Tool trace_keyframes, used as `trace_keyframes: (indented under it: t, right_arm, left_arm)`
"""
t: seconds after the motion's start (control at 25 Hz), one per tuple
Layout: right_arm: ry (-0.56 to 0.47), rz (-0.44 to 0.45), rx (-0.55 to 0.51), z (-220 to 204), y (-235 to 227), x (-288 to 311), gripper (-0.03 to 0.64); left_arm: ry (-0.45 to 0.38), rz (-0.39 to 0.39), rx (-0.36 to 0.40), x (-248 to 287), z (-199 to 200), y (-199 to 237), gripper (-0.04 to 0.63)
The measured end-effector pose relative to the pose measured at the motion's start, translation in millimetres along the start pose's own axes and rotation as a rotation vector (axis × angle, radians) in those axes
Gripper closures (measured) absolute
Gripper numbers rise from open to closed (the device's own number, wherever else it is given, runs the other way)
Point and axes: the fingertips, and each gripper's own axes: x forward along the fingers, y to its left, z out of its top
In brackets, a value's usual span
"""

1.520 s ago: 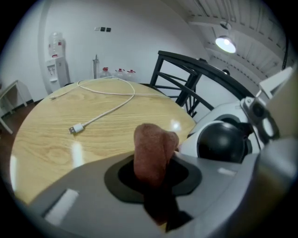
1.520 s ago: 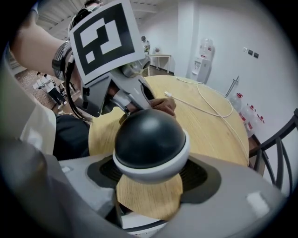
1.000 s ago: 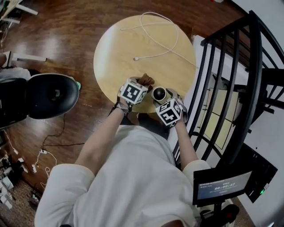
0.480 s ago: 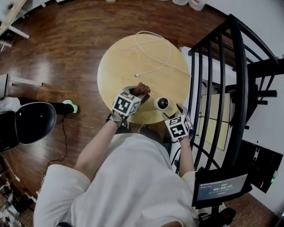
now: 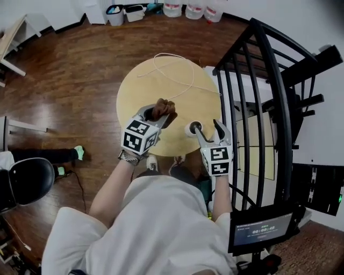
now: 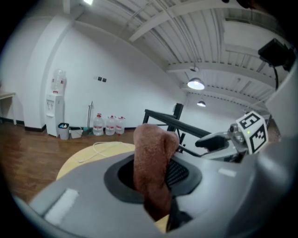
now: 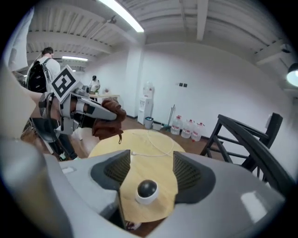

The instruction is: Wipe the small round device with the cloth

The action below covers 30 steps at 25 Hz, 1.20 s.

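The small round device (image 5: 193, 129), a white base with a black dome, sits on the round wooden table (image 5: 140, 91) near its front edge. My left gripper (image 5: 156, 114) is shut on a brown cloth (image 5: 163, 109) and holds it up above the table, left of the device; the cloth (image 6: 153, 158) fills the gap between its jaws. My right gripper (image 5: 208, 129) hangs above and just right of the device. Its jaws have just been closing a little but stand open. The device (image 7: 147, 190) shows in the gap, lying on the table below, untouched.
A white cable (image 5: 177, 75) loops over the table's far side. A black metal railing (image 5: 258, 80) stands close on the right. Water bottles (image 5: 185, 8) line the far wall. A small screen (image 5: 258, 228) is at lower right, a black chair (image 5: 27, 180) at lower left.
Both grippers have risen off the table toward the camera, the left one lifting the cloth with it. The right gripper has drawn back from the device, which stays put.
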Motion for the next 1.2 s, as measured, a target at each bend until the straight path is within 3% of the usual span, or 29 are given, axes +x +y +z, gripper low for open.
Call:
trace_keyframes:
  t: [0.2, 0.44, 0.84, 1.2]
  right_arm:
    - [-0.19, 0.012, 0.043, 38.0, -7.4, -19.9, 0.357]
    - [-0.291, 0.041, 0.126, 63.3, -30.5, -39.5, 0.393]
    - [-0.397, 0.026, 0.111, 105.2, -46.2, -64.4, 0.432]
    - [-0.398, 0.014, 0.09, 115.7, -50.6, -60.6, 0.49]
  left_arm:
    - [-0.09, 0.015, 0.068, -7.4, 45.9, -20.0, 0.486]
    - [-0.158, 0.037, 0.092, -16.8, 76.6, -42.8, 0.486]
    - [-0.23, 0.033, 0.124, -25.6, 102.8, -56.6, 0.486]
    - [-0.236, 0.04, 0.132, -19.5, 109.4, -42.5, 0.486]
